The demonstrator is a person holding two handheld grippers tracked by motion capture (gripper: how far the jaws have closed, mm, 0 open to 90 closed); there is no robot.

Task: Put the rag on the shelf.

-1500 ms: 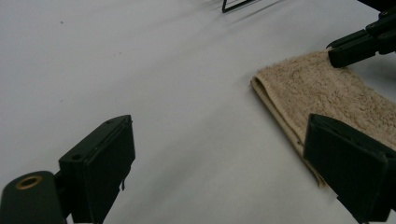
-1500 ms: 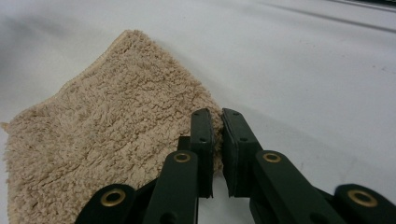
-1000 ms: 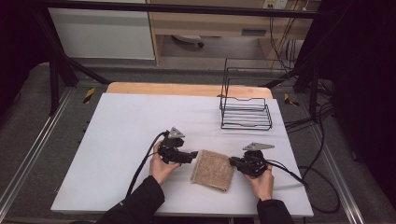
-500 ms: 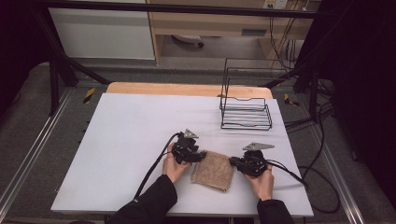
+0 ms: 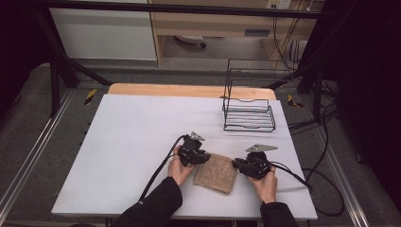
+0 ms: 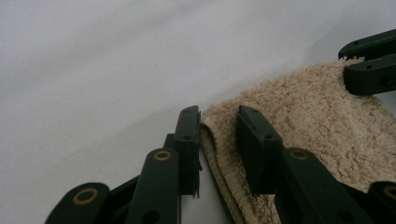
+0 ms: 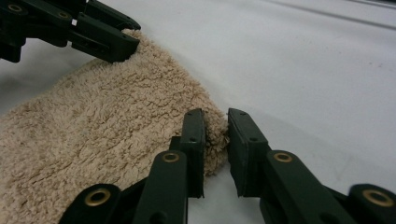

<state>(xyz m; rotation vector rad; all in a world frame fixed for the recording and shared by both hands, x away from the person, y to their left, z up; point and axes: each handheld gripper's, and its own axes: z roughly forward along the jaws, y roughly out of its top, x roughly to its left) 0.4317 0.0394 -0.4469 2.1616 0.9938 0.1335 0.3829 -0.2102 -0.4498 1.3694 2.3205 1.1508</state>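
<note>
— Where is the towel (image 5: 215, 172) now?

— Folded flat on the white worktop (image 5: 142, 137), near the front edge, between the two hands. It is beige and fluffy, lying a little askew.

— And the left tongs (image 6: 218, 140)?

— From the left gripper view, the jaws stand apart with the towel's near corner edge between them. One jaw is outside the folded edge, the other rests over the pile. They straddle the cloth, released, not yet pinching it.

— The right tongs (image 7: 215, 135)?

— Much the same. In the right gripper view a corner of the towel sits in the gap between the two jaws, which are apart, though the gap is narrow. The cloth touches the left-hand jaw there; I cannot tell if it touches the other.

— What differs from a second ago?

— The left hand (image 5: 178, 166) has moved in. A second ago its tongs lay well left of the towel; half a second ago they were at its edge; now they are over its far left corner. The right hand (image 5: 265, 184) has stayed at the towel's right corner throughout, and the towel has not shifted.

— Anything farther out?

— A black wire rack (image 5: 248, 105) stands upright at the worktop's far right, well apart from the hands. Black cables trail from both tongs.
</note>
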